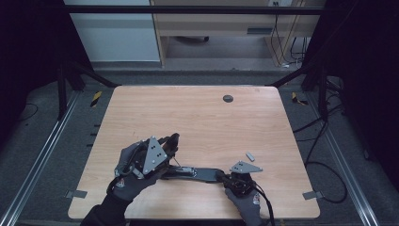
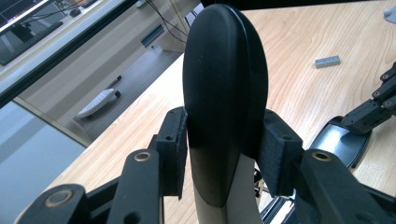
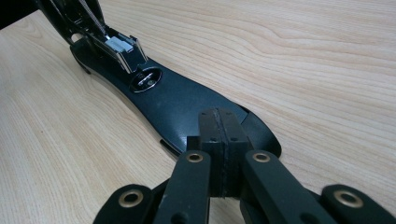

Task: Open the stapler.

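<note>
A black stapler lies swung open near the table's front edge, its base (image 1: 197, 173) flat on the wood. My left gripper (image 1: 170, 143) is shut on the stapler's rounded top arm (image 2: 224, 93), held raised and tilted, with both pads (image 2: 175, 149) pressing its sides. The metal staple channel (image 3: 121, 49) stands exposed at the hinge end, with staples showing in it. My right gripper (image 3: 219, 126) is shut with nothing between its jaws, and its tips rest down on the near end of the base (image 3: 173, 102). The same gripper (image 1: 226, 178) sits at the base's right end in the high view.
A short grey strip of staples (image 1: 250, 156) lies loose on the table, right of the stapler; the left gripper view catches this strip (image 2: 327, 61) too. A dark round grommet (image 1: 227, 98) sits near the table's far edge. Cables and frame rails surround the table.
</note>
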Demonstrator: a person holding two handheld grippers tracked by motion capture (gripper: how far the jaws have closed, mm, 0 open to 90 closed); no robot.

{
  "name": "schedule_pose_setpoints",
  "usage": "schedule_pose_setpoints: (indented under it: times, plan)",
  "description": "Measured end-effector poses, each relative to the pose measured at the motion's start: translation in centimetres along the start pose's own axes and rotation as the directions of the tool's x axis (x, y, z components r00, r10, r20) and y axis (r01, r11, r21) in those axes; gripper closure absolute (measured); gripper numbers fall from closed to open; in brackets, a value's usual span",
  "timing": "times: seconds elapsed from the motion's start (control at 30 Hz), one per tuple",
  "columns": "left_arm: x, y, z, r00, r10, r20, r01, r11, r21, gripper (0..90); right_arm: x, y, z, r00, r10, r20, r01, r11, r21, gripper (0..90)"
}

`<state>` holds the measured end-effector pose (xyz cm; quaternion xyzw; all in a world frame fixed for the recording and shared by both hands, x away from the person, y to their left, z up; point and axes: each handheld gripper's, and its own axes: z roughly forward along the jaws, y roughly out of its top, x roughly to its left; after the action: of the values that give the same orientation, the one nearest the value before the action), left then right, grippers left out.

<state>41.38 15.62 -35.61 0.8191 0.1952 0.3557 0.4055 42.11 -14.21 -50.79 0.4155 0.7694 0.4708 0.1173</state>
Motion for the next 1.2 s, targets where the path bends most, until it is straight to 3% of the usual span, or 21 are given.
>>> schedule_pose_setpoints:
  times: [0.43,0.73,1.0,1.2]
  plan:
    - [2.0,-1.8,-1.6,0.9943,-0.106,0.006,0.106,0.9929,-0.054,56.9,0.1,0.0,0.0,1.0000,-0.007,-0.003,0.007,1.0000,0.002,90.0]
    - [3.0,-2.9,-2.3,0.9860,-0.166,0.012,0.167,0.9828,-0.080,56.9,0.2,0.1,0.1,1.0000,-0.006,-0.003,0.006,1.0000,0.002,90.0]
    - [3.7,-4.0,-2.9,0.9771,-0.212,0.015,0.213,0.9711,-0.109,56.8,0.1,0.1,0.1,0.9999,-0.009,-0.007,0.009,1.0000,0.002,90.0]
    - [4.4,-5.0,-3.4,0.9652,-0.260,0.025,0.261,0.9565,-0.130,56.9,0.2,0.1,0.2,0.9999,-0.008,-0.009,0.008,1.0000,0.002,90.0]
